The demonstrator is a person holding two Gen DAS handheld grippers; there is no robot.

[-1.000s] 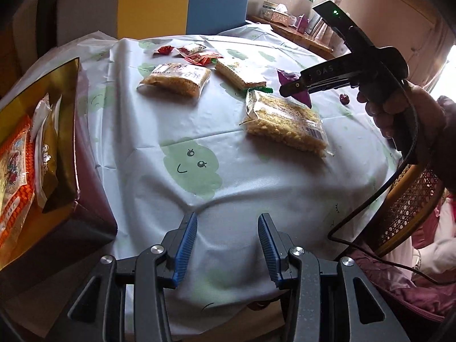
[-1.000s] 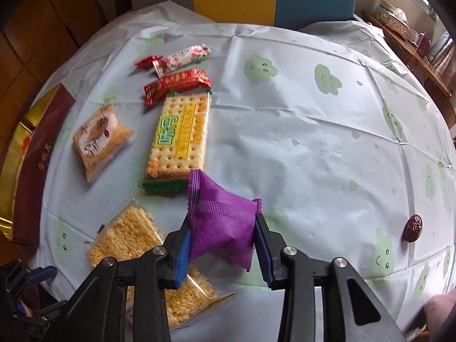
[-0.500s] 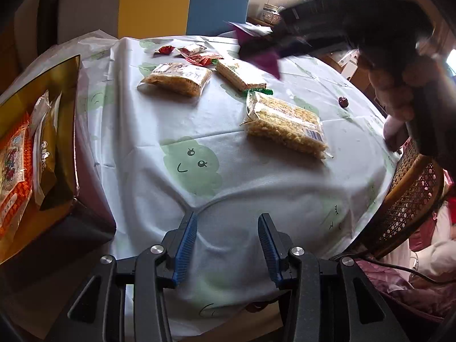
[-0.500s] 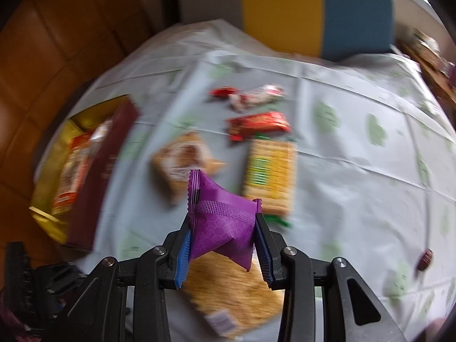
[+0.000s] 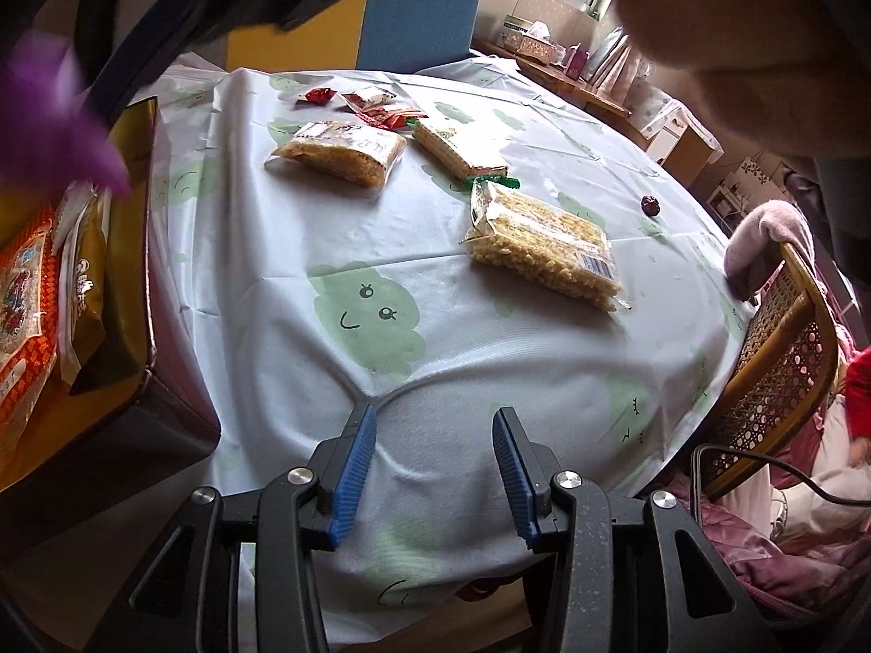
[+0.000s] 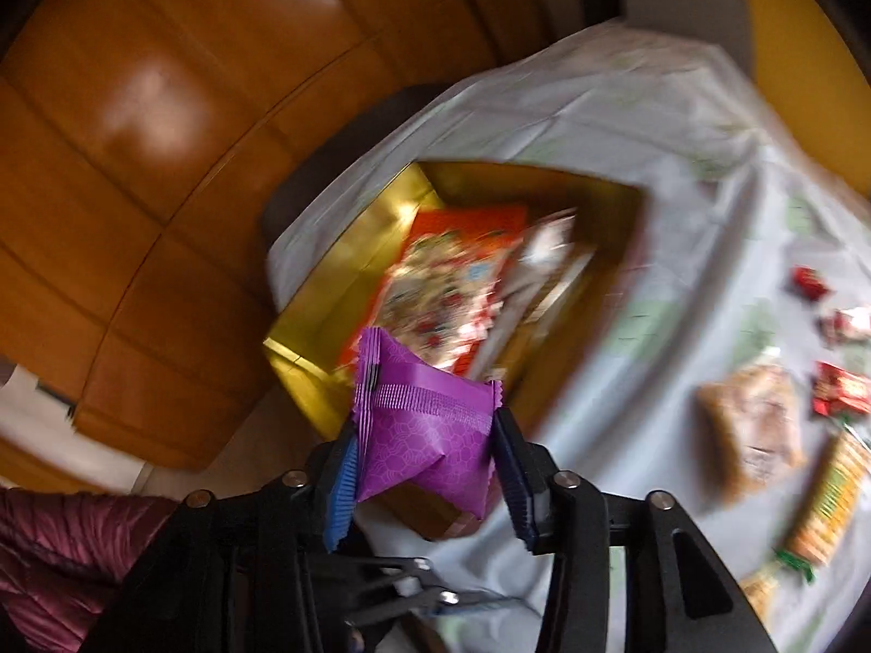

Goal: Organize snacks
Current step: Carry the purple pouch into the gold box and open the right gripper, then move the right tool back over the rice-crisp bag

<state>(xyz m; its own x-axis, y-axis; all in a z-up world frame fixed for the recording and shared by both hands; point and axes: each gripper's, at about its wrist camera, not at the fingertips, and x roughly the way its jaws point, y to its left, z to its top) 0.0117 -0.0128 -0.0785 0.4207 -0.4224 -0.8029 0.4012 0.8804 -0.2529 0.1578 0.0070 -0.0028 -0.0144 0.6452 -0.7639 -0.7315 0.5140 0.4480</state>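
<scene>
My right gripper (image 6: pixel 424 468) is shut on a purple snack packet (image 6: pixel 424 424) and holds it in the air near the gold-lined box (image 6: pixel 326 326); the packet shows blurred at the upper left of the left wrist view (image 5: pixel 49 114). The box (image 5: pixel 130 217) holds an orange packet (image 5: pixel 22 283) and a gold packet (image 5: pixel 87 272). My left gripper (image 5: pixel 433 468) is open and empty above the table's near edge. On the cloth lie two rice-crisp packs (image 5: pixel 544 245) (image 5: pixel 340 149), a cracker pack (image 5: pixel 457 149) and small red sweets (image 5: pixel 381 109).
A dark date (image 5: pixel 649 205) lies at the table's right. A wicker chair (image 5: pixel 773 370) stands at the right edge, with a cable beside it. A yellow and blue chair back (image 5: pixel 354 27) stands behind the table. Wooden floor (image 6: pixel 163 136) lies beyond the box.
My right gripper has swung left across the table with the purple packet, from over the crackers to by the box. The left gripper has not moved.
</scene>
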